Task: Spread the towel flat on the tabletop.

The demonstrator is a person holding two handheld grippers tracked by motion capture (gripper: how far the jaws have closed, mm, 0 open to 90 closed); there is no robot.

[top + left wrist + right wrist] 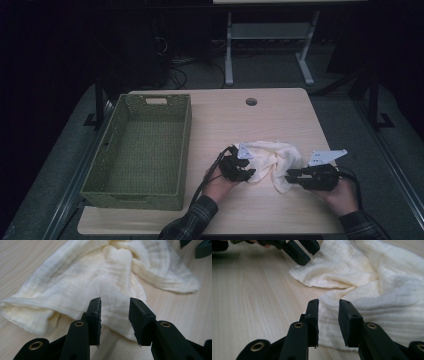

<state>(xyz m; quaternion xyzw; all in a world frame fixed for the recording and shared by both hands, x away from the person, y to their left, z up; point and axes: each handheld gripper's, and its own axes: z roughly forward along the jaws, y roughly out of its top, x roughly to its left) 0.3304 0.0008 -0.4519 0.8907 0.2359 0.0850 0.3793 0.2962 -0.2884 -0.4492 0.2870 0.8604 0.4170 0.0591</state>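
A crumpled cream cloth (275, 156) lies on the wooden table (235, 125), near its front right. My left gripper (251, 173) rests at the cloth's left edge and my right gripper (289, 176) at its right front corner, the two pointing toward each other. In the left gripper view the left gripper (115, 302) stands open, low over a fold of the cloth (100, 277), which shows in the gap without being pinched. In the right gripper view the right gripper (328, 302) is open too, its jaws astride the near edge of the cloth (374, 280).
A green woven basket (184, 150) with nothing in it stands on the left half of the table. A round cable hole (251, 101) sits near the far edge. Desk legs and cables stand on the dark floor behind. The left gripper (299, 251) appears at the top of the right gripper view.
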